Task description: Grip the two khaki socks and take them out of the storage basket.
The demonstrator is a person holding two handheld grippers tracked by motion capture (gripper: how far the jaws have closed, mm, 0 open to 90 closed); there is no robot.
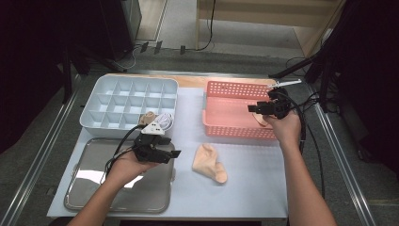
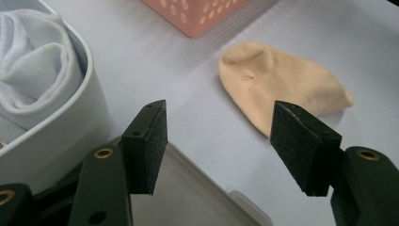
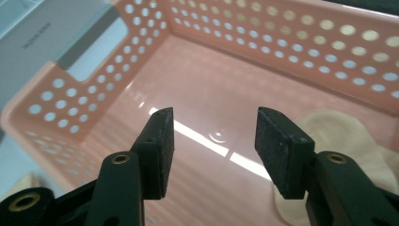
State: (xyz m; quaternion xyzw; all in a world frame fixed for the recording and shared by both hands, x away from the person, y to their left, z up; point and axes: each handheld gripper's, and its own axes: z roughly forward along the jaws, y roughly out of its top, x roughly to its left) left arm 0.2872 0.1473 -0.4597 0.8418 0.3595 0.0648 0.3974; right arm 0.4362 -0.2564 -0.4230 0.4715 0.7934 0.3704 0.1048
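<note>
Right gripper (image 3: 211,141) hangs over the perforated pink plastic basket (image 1: 235,89), jaws apart and empty; a beige sock (image 3: 339,136) lies on the basket floor just beside it (likely just let go there); left gripper (image 2: 226,146) waits with jaws spread, gripping nothing, over the steel tray's (image 1: 94,188) edge, aimed at the second beige sock (image 1: 209,162) on the white table mat (image 1: 254,174), probably next for sorting.

Beyond your table (image 1: 244,188), at twelve o'clock, you see grey floor (image 1: 221,56) and a pale wooden unit (image 1: 263,12). Dark stands (image 1: 329,70) flank you at ten and two o'clock.
</note>
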